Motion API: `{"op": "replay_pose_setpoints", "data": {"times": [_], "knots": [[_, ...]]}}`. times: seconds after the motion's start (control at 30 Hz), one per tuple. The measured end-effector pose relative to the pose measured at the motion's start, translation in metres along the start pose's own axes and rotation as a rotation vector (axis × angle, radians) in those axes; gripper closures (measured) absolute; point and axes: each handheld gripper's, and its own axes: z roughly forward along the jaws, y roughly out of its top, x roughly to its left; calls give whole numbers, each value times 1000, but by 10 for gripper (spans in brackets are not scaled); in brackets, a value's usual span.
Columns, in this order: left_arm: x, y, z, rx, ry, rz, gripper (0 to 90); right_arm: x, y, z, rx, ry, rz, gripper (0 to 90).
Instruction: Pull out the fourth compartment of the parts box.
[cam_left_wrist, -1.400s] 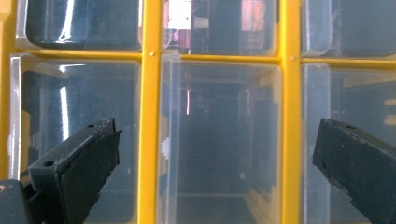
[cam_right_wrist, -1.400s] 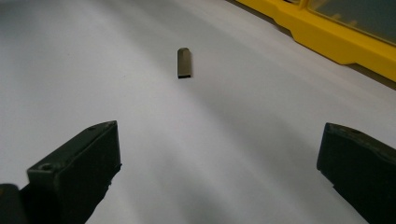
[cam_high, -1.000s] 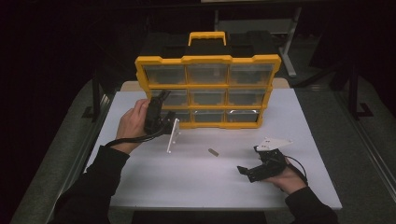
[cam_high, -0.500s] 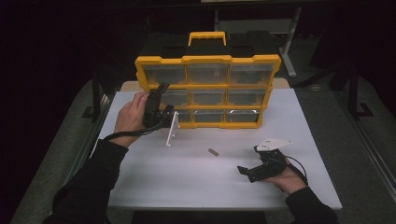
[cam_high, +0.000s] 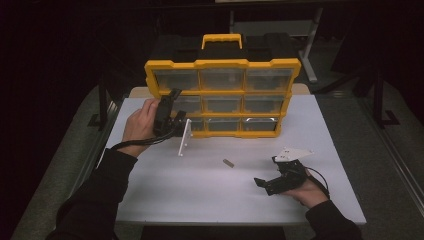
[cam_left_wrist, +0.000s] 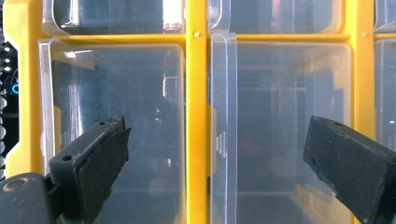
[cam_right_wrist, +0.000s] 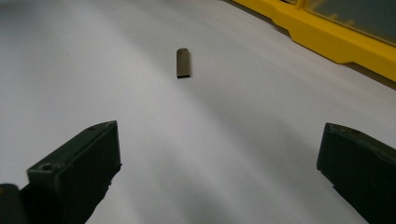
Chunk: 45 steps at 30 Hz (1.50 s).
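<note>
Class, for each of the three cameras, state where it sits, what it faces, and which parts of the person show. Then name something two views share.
High view: above the table, facing the yellow organizer; both forearms, left claw, right claw.
Left gripper view: on the left claw, jaws apart, just closing slightly, facing clear drawers.
Right gripper view: on the right claw, jaws apart, facing the small metal piece.
Shared: that piece in high view too.

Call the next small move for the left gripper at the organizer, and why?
Probably ease the left gripper forward and close on the clear drawer front right of the yellow divider. Its jaws have just been closing slightly, yet stand wide with nothing between them, pointed square at the organizer.
</note>
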Motion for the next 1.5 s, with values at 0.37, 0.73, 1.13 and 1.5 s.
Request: {"op": "replay_pose_setpoints", "data": {"times": [0.37,0.73,1.13,1.5], "knots": [[-1,-2,0,18,-19,-3,167,0,0,0,-1,0,2,0],[1,-2,-2,22,-11,-18,281,1,0,-1,0,0,6,0],[0,0,-3,32,-28,-29,420,1,-1,-1,1,0,5,0],[2,1,-4,42,-56,-49,574,1,0,-1,1,0,6,0]]}}
